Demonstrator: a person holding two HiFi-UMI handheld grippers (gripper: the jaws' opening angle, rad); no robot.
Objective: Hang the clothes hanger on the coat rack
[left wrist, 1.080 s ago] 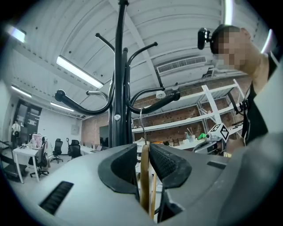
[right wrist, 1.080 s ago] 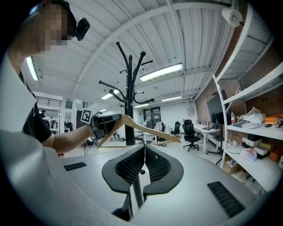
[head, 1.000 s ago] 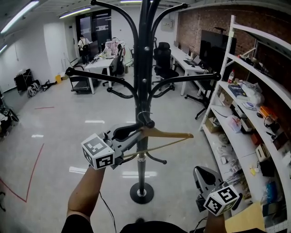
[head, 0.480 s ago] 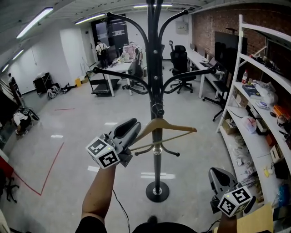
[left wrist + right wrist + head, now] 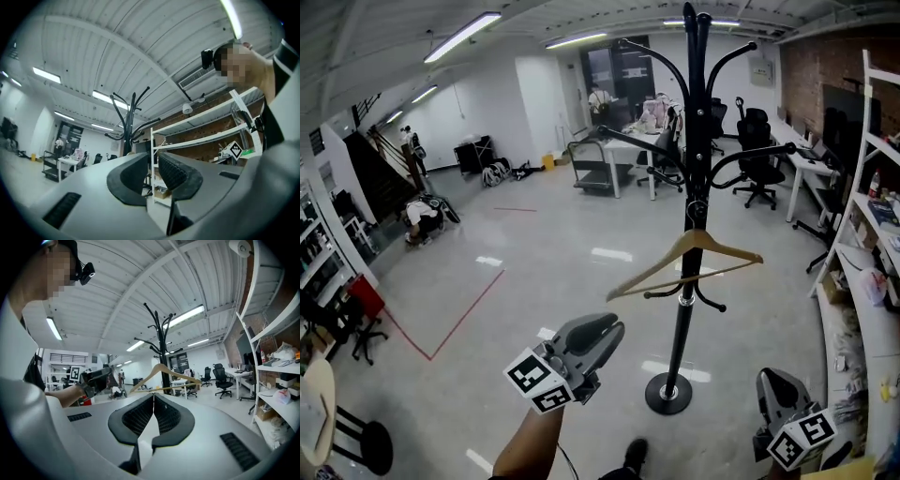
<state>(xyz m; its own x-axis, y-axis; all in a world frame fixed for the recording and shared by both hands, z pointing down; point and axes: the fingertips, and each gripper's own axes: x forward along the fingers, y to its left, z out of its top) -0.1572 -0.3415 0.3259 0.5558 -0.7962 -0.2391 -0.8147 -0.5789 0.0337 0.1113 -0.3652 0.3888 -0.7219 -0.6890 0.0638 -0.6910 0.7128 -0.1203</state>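
Hanger (image 5: 649, 267) hooked on coat rack (image 5: 679, 337), long axis left-right, left end lower. Left claw (image 5: 605, 330) slightly apart, empty, below-left of hanger. Right claw (image 5: 773, 384) closed, empty.

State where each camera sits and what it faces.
Head view: on head, looking forward at rack and hanger; left forearm, left gripper, right gripper show.
Left gripper view: on left gripper, up past open jaws at rack, shelves; torso shows.
Right gripper view: on right gripper, past shut jaws at hanger; left forearm shows.
Shared: all show the rack.
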